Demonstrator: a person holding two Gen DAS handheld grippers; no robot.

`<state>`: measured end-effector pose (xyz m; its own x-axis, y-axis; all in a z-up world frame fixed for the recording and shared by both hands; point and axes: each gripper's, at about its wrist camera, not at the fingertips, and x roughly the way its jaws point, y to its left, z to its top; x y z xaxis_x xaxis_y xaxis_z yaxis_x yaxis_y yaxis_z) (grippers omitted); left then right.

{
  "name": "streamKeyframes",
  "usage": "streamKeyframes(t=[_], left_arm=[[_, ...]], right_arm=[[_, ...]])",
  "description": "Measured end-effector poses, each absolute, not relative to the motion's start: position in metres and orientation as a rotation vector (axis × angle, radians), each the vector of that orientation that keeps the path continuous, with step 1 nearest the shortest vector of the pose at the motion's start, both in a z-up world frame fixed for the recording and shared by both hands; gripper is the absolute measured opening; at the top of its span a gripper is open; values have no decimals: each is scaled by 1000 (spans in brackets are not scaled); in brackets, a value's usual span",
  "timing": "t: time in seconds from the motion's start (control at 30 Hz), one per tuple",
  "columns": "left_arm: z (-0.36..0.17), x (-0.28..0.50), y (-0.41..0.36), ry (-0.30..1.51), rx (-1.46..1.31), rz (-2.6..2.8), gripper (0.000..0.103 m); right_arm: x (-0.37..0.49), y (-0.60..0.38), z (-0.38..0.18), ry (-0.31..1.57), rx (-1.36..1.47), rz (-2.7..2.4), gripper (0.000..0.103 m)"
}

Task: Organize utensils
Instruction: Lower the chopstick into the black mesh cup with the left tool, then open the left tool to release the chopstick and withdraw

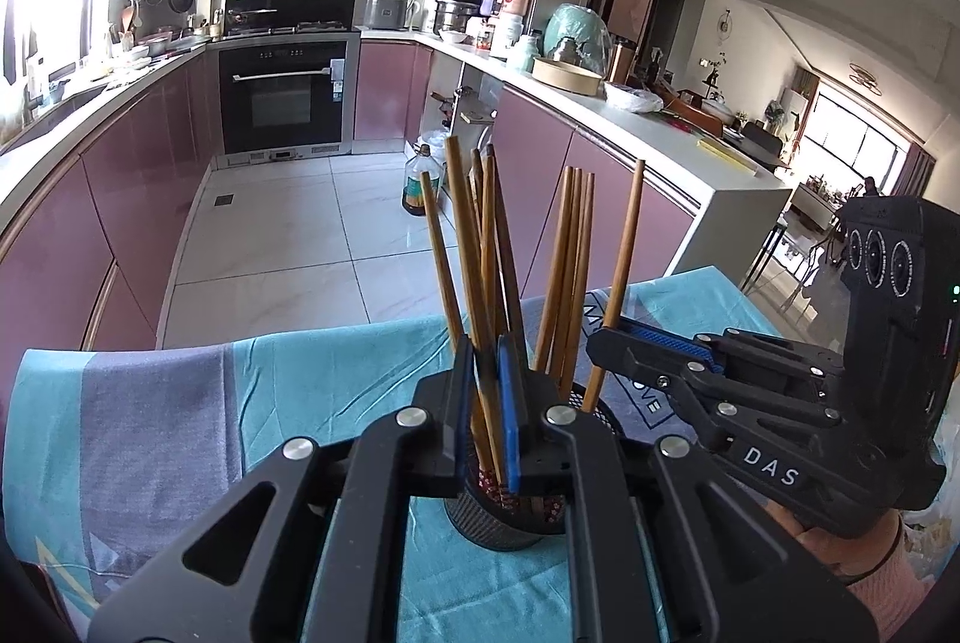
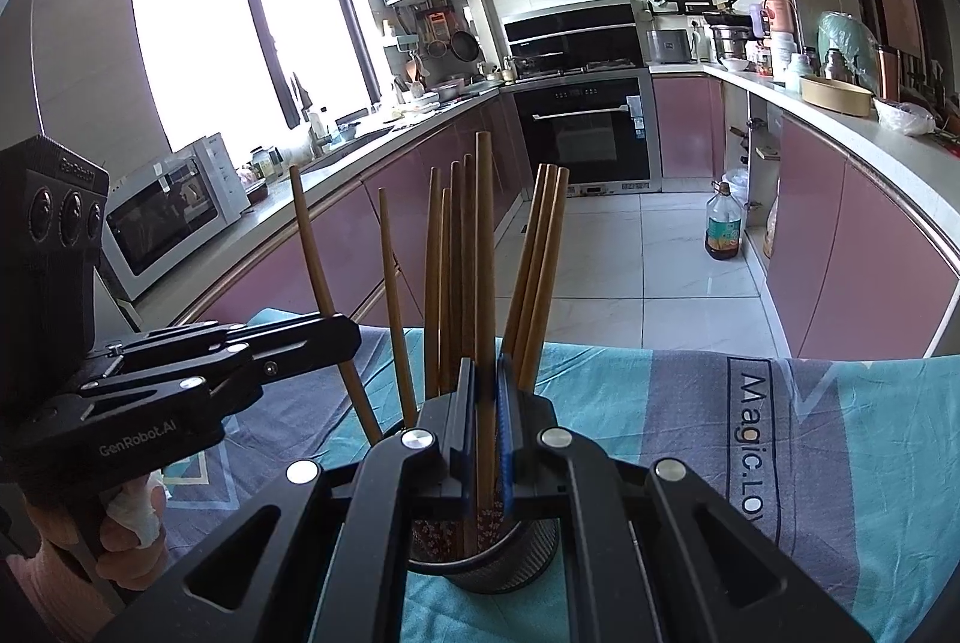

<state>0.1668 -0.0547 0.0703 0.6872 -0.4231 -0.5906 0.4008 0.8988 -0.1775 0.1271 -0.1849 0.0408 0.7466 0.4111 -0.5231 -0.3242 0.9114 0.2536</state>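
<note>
Chopsticks lowered into the mesh holder

Each gripper, left gripper (image 1: 487, 391) and right gripper (image 2: 486, 403), pinches chopsticks (image 1: 480, 247) upright over the mesh holder (image 1: 498, 523) on the near cloth (image 1: 180, 415), so they drop in straight

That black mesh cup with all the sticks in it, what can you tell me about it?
The black mesh cup is a small round holder, seemingly of perforated metal, with a solid rim. It stands upright on the blue and grey cloth that covers the table. Brown wooden chopsticks stand in it, fanned out, their patterned ends down inside. The left gripper and the right gripper are each shut on chopsticks just above its rim; whether they touch the cup itself is hidden.
</note>
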Motion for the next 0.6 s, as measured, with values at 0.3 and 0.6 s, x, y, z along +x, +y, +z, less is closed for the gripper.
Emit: streamKeyframes(t=[0.3, 0.6], left_arm=[[55, 178, -57, 702, -37, -438, 9], [46, 184, -60, 713, -37, -432, 9]], right_arm=[[132, -188, 39, 614, 167, 402, 5], [133, -189, 37, 617, 176, 401, 7]])
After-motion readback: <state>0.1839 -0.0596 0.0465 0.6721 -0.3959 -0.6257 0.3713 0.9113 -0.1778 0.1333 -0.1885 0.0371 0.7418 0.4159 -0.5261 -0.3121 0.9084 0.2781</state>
